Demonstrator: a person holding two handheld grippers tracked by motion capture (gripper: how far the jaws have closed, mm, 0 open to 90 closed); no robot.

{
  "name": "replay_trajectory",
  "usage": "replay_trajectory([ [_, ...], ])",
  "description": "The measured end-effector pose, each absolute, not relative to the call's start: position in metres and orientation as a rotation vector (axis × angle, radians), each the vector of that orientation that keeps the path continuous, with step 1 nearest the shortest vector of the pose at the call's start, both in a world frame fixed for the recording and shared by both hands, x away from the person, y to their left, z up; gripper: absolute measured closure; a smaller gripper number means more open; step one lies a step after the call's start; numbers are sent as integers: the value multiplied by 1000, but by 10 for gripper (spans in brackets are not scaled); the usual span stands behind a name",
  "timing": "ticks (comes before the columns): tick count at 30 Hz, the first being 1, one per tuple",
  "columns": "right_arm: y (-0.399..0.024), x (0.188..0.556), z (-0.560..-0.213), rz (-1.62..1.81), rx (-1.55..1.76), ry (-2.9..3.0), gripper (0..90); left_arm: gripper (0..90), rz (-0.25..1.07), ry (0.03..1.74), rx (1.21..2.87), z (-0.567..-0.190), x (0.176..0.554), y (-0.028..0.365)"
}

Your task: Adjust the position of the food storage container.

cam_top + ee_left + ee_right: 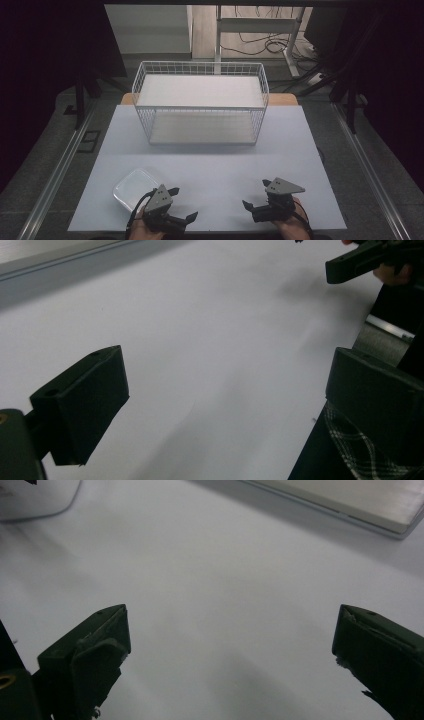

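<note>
My left gripper [183, 203] rests near the front edge of the white table [215, 165], its jaws wide apart with nothing between them. It points right, toward my right gripper [256, 193], which is open too and points left. A clear plastic container [135, 188] lies just left of and behind the left gripper, touching or nearly touching it. In the left gripper view, the gripper [225, 390] faces bare white tabletop, with the right gripper [360, 260] at the top right. Bare table also lies ahead of the gripper [230, 645] in the right gripper view, with the container [35, 497] at the top left.
A white wire basket [200, 100] with two levels stands at the back centre of the table. Metal rails [55, 175] run along both sides of the table. A person's hands hold the grippers at the bottom edge. Cables lie on the floor behind.
</note>
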State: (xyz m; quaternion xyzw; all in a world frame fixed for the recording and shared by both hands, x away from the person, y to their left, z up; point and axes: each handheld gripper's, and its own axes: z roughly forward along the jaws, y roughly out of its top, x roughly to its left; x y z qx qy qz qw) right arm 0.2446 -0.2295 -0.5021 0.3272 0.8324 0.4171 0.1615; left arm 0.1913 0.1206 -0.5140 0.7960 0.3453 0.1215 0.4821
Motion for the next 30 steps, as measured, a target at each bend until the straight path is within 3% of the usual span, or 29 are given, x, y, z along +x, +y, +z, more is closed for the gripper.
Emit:
replay_trajectory([
  [13,-223,243,-504,1212,900,2393,19,36,316,790,2032,-516,188,111],
  [22,-222,243,-505,1201,903,2406,19,62,311,792,2001,-505,184,120],
  [25,-222,243,-505,1202,907,2406,19,147,354,794,1993,-495,179,130],
  [30,-222,244,-505,1198,912,2408,20,429,363,815,1940,-486,173,150],
])
